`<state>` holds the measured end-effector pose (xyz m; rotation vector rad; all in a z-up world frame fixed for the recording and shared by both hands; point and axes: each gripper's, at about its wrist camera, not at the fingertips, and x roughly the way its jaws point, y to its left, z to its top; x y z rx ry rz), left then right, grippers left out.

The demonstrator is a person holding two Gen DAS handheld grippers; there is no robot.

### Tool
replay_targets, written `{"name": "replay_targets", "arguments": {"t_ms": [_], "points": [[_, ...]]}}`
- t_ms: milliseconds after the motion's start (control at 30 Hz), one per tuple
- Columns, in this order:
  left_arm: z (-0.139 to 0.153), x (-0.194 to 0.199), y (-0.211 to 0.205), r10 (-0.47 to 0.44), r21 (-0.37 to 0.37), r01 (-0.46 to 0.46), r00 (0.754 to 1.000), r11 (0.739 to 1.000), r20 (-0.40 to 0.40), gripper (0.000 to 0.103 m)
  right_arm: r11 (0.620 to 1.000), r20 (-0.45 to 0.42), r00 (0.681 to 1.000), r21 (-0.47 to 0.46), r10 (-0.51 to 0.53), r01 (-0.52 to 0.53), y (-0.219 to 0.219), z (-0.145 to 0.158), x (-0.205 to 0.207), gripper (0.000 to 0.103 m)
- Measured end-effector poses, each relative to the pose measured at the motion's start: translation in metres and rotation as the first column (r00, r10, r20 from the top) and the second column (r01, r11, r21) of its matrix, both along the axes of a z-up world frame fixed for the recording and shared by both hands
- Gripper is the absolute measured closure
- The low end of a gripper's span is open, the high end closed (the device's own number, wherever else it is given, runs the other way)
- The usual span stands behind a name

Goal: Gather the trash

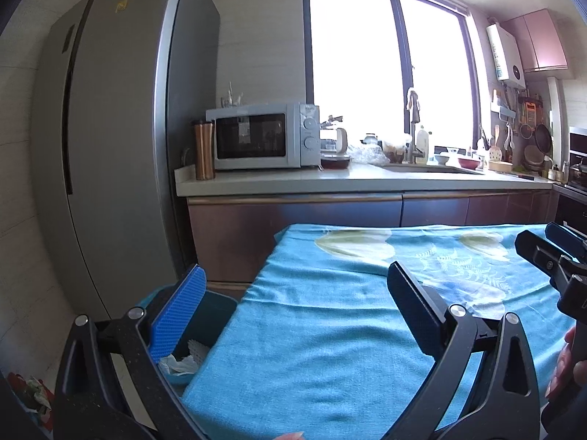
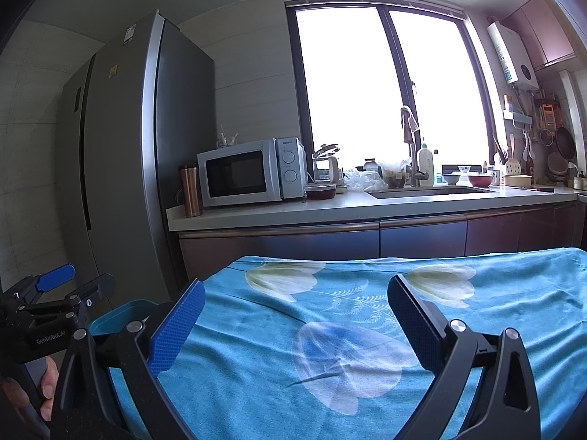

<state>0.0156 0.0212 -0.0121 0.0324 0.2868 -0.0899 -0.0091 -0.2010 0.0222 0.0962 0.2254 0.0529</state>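
A teal trash bin [image 1: 216, 315] stands on the floor at the table's left edge, with crumpled white paper [image 1: 179, 361] inside it. It also shows in the right wrist view [image 2: 117, 317]. My left gripper [image 1: 293, 293] is open and empty, held above the table's left edge with its left finger over the bin. My right gripper [image 2: 295, 306] is open and empty above the blue flowered tablecloth [image 2: 330, 330]. Each gripper shows in the other's view: the right one [image 1: 554, 253] at the right edge, the left one [image 2: 73, 282] at the left edge.
A tall grey fridge [image 1: 121, 146] stands left of the bin. Behind the table runs a kitchen counter [image 1: 330, 179] with a microwave [image 1: 264, 135], a copper tumbler [image 1: 203, 150], a sink and dishes. More crumpled trash [image 1: 33, 396] lies on the floor at lower left.
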Motion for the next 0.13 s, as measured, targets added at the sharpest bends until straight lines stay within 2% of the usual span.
{"name": "replay_targets", "arguments": {"t_ms": [133], "points": [[-0.018, 0.046, -0.016, -0.068, -0.016, 0.066, 0.982, 0.998, -0.177, 0.006, 0.999, -0.086, 0.995, -0.009, -0.041, 0.040, -0.023, -0.005, 0.010, 0.007]]}}
